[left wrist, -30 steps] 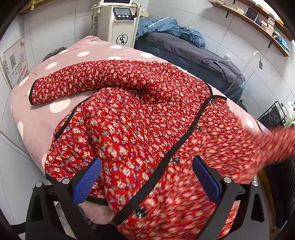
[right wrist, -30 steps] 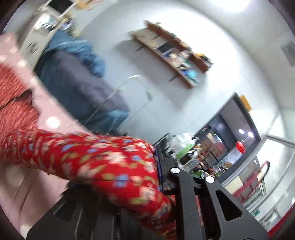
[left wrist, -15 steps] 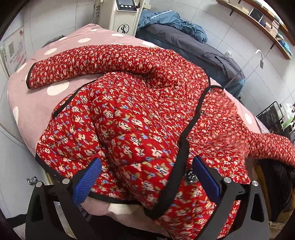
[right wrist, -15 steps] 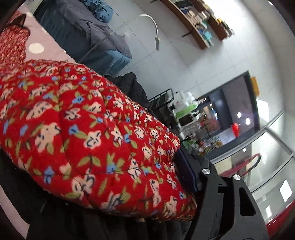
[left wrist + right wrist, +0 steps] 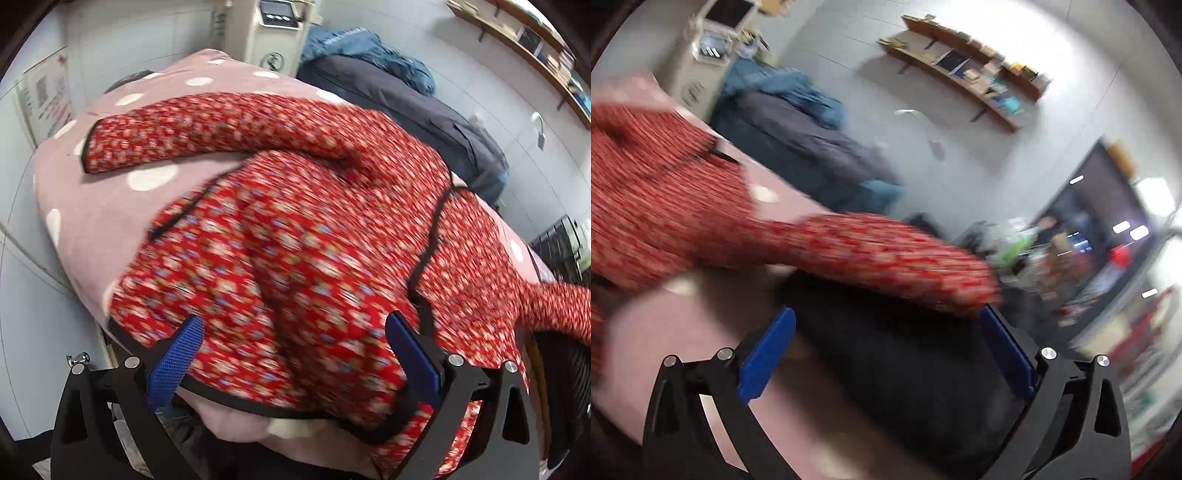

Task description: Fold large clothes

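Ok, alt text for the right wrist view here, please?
A blurred red floral jacket sleeve stretches off a pink polka-dot bed, just beyond the right tongs, whose blue-padded jaws are opening with nothing pressed between them. Behind are a dark bed with blue bedding, wall shelves and a dark screen.

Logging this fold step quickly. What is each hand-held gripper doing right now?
Left hand-held gripper: open, red jacket between the pads, not pinched.
Right hand-held gripper: jaws opening, holding nothing; the sleeve lies free above.
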`<state>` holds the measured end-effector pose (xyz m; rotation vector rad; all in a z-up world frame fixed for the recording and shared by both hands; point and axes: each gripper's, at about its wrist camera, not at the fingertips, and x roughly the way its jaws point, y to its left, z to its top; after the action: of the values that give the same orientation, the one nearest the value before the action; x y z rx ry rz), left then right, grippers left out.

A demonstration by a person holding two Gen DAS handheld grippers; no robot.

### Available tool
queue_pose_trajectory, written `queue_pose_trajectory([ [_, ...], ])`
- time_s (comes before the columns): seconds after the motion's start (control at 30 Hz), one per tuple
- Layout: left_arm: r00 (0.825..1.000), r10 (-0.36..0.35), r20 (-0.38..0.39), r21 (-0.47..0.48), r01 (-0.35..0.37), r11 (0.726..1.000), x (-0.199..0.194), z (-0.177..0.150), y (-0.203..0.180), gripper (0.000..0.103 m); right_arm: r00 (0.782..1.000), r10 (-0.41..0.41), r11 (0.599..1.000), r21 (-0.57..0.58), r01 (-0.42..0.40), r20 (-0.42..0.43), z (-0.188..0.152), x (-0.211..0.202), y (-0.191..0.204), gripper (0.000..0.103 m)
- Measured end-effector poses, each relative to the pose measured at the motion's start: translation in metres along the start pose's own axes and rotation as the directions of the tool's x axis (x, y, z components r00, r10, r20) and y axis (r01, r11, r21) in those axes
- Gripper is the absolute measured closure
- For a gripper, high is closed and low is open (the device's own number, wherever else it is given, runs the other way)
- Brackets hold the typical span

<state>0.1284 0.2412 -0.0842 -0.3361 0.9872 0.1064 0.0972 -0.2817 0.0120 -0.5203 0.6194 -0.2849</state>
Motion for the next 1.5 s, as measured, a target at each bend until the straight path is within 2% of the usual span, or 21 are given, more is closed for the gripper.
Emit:
queue_pose_trajectory([
  [0.1, 0.999, 0.018, 0.035, -0.016, -0.018, 1.0, -0.007, 0.007, 0.02, 0.007, 0.956, 0.286, 0.954, 0.117, -0.277, -0.071, -0.003, 0.012, 0.028, 0.006],
  [0.17, 0.996, 0.059, 0.071, -0.005, -0.059, 0.998, -0.015, 0.011, 0.036, 0.007, 0.888, 0.444, 0.887, 0.2, -0.416, -0.121, -0.007, 0.024, 0.048, 0.006],
  [0.27, 0.983, 0.138, 0.121, 0.006, -0.14, 0.99, -0.024, 0.013, 0.065, 0.007, 0.747, 0.648, 0.748, 0.307, -0.588, -0.15, -0.017, 0.033, 0.082, 0.006],
  [0.37, 0.985, 0.14, 0.104, -0.055, -0.135, 0.989, -0.019, 0.016, 0.096, 0.007, 0.625, 0.754, 0.651, 0.357, -0.67, -0.203, -0.037, 0.039, 0.119, 0.006],
  [0.47, 0.995, 0.069, 0.075, -0.161, -0.056, 0.985, -0.008, 0.017, 0.125, 0.007, 0.528, 0.816, 0.575, 0.435, -0.693, -0.236, -0.045, 0.051, 0.142, 0.006],
  [0.57, 0.998, -0.009, 0.059, -0.198, 0.021, 0.98, 0.007, 0.014, 0.138, 0.007, 0.409, 0.89, 0.445, 0.578, -0.683, -0.202, -0.06, 0.064, 0.146, 0.006],
  [0.63, 0.999, -0.022, 0.031, -0.194, 0.027, 0.981, 0.019, 0.01, 0.139, 0.007, 0.364, 0.916, 0.382, 0.64, -0.667, -0.168, -0.07, 0.067, 0.145, 0.006],
  [0.73, 0.999, -0.054, 0.004, -0.182, 0.054, 0.982, 0.035, 0.001, 0.136, 0.007, 0.347, 0.935, 0.302, 0.667, -0.681, -0.069, -0.073, 0.06, 0.124, 0.006],
  [0.83, 0.987, -0.159, 0.005, -0.179, 0.157, 0.971, 0.048, -0.005, 0.125, 0.01, 0.281, 0.958, 0.181, 0.641, -0.746, 0.055, -0.069, 0.046, 0.111, 0.006],
  [0.87, 0.99, -0.143, -0.006, -0.17, 0.14, 0.975, 0.053, -0.006, 0.118, 0.011, 0.265, 0.963, 0.183, 0.599, -0.779, 0.05, -0.065, 0.038, 0.114, 0.006],
  [0.9, 0.996, -0.091, -0.008, -0.146, 0.089, 0.985, 0.056, -0.007, 0.111, 0.017, 0.272, 0.962, 0.223, 0.552, -0.804, 0.008, -0.06, 0.031, 0.121, 0.006],
  [1.0, 1.0, -0.029, 0.0, -0.073, 0.029, 0.997, 0.052, -0.004, 0.094, 0.04, 0.429, 0.882, 0.471, 0.34, -0.814, -0.195, -0.056, 0.013, 0.17, 0.006],
  [1.03, 0.999, -0.031, 0.006, -0.071, 0.031, 0.997, 0.048, -0.002, 0.092, 0.05, 0.427, 0.879, 0.475, 0.308, -0.824, -0.211, -0.057, 0.01, 0.183, 0.007],
  [1.1, 0.999, -0.046, 0.018, -0.074, 0.047, 0.996, 0.037, 0.001, 0.089, 0.064, 0.399, 0.892, 0.446, 0.272, -0.853, -0.213, -0.055, -0.001, 0.209, 0.034],
  [1.13, 0.998, -0.057, 0.022, -0.079, 0.058, 0.995, 0.032, 0.003, 0.089, 0.069, 0.413, 0.882, 0.462, 0.244, -0.853, -0.226, -0.051, -0.007, 0.216, 0.043],
  [1.2, 0.992, -0.11, 0.056, -0.104, 0.116, 0.988, 0.01, 0.009, 0.089, 0.077, 0.487, 0.83, 0.533, 0.131, -0.836, -0.273, -0.042, -0.021, 0.233, 0.073],
  [1.23, 0.988, -0.134, 0.078, -0.111, 0.142, 0.984, -0.002, 0.013, 0.088, 0.08, 0.463, 0.843, 0.51, 0.131, -0.85, -0.275, -0.036, -0.026, 0.232, 0.074],
  [1.33, 0.956, -0.194, 0.222, -0.07, 0.214, 0.974, -0.064, 0.031, 0.076, 0.088, 0.316, 0.934, 0.348, 0.239, -0.906, -0.164, -0.01, -0.045, 0.192, 0.077],
  [1.4, 0.937, -0.208, 0.28, -0.05, 0.23, 0.972, -0.092, 0.038, 0.072, 0.094, 0.262, 0.963, 0.271, 0.305, -0.913, -0.069, 0.008, -0.053, 0.155, 0.077],
  [1.43, 0.927, -0.214, 0.308, -0.039, 0.237, 0.971, -0.107, 0.041, 0.072, 0.1, 0.25, 0.968, 0.244, 0.331, -0.912, -0.026, 0.012, -0.053, 0.136, 0.077],
  [1.5, 0.941, -0.156, 0.3, -0.047, 0.178, 0.983, -0.121, 0.043, 0.076, 0.1, 0.256, 0.966, 0.229, 0.368, -0.901, 0.026, 0.01, -0.049, 0.104, 0.077],
])
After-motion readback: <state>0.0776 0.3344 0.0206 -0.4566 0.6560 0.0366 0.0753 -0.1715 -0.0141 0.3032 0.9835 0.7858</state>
